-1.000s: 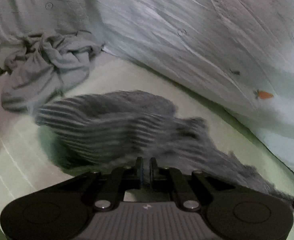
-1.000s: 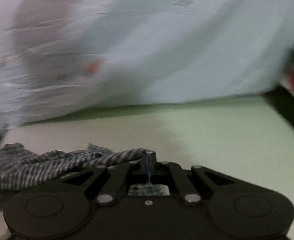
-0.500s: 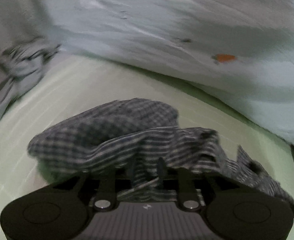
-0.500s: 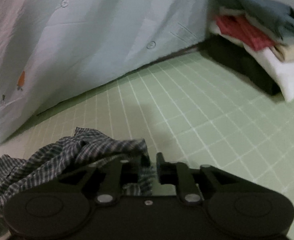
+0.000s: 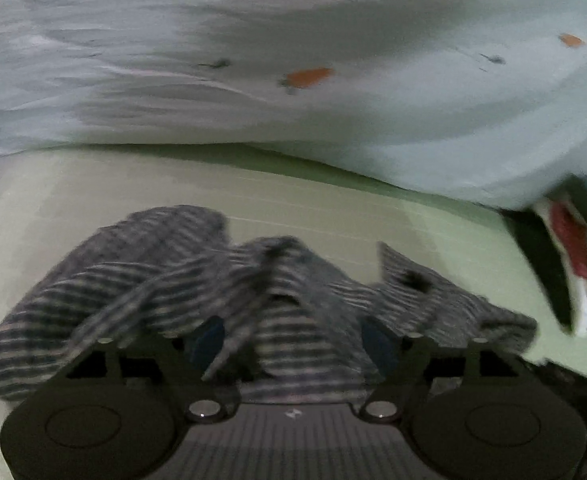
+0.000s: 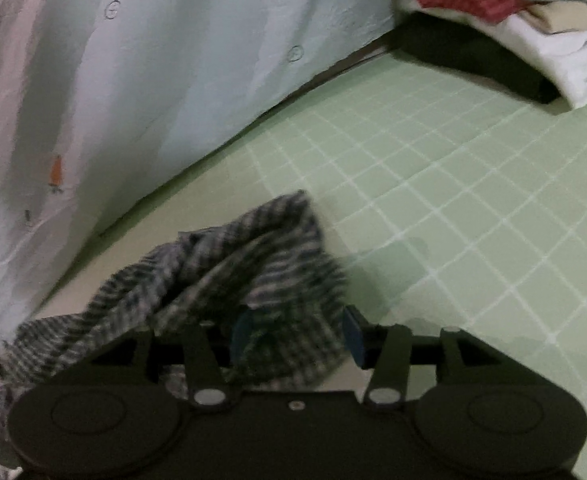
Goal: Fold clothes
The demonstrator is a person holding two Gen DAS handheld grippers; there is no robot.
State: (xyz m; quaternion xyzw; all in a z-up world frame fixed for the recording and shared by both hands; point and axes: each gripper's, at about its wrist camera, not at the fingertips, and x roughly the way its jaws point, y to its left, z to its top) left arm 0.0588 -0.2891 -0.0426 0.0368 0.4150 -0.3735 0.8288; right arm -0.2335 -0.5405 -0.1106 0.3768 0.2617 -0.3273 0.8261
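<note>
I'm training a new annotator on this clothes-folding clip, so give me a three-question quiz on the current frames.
1. True or false: the left claw is clamped shut on the checked garment.
2. In the right wrist view, the stack of folded clothes sits: A) upper right, B) lower left, C) under the right claw.
3. Fill in: the green sheet has a white ____ pattern.

Key:
1. False. Its jaws have just been opening and stand apart, with cloth lying loose between them.
2. A.
3. Grid.
</note>
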